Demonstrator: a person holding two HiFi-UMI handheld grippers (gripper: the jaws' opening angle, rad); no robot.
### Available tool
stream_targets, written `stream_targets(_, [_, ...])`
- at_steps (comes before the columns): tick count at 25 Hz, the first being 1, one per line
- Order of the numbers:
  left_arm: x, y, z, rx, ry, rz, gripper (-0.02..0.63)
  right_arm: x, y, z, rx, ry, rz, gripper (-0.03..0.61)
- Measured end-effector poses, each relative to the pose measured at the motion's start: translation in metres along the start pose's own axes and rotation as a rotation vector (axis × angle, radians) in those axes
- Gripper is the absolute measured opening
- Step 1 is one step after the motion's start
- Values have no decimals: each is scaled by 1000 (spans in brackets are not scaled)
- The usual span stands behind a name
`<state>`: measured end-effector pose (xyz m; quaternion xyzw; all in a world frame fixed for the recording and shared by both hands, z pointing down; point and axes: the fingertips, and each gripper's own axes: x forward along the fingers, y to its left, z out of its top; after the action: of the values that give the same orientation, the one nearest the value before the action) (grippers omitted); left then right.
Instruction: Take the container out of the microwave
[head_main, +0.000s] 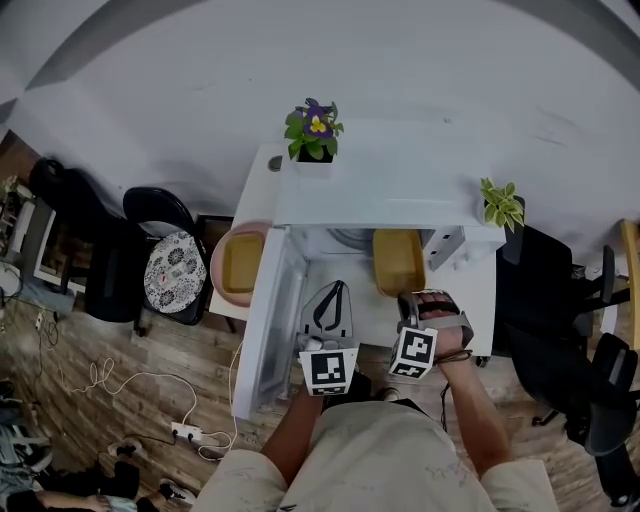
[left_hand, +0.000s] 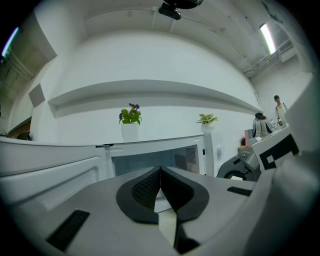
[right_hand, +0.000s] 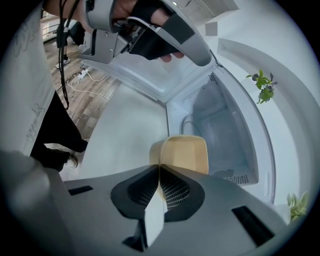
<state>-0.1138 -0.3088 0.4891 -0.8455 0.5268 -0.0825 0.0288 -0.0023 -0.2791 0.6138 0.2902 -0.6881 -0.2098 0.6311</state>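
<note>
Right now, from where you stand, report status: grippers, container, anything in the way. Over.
Left gripper shut, empty, facing the microwave. Right gripper shut on yellow container rim, held just outside the cavity. Door open, nothing blocking.

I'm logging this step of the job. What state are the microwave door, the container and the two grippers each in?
Microwave door: swung wide open.
Container: upright, no lid, looks empty, held in front of the microwave opening.
Right gripper: shut on the container's near wall.
Left gripper: jaws together, holding nothing.
</note>
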Motion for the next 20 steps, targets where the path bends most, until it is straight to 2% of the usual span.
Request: stream_targets(20, [-57,-36,3,21,13,54,8,-43,48,-9,-47,-55,18,26])
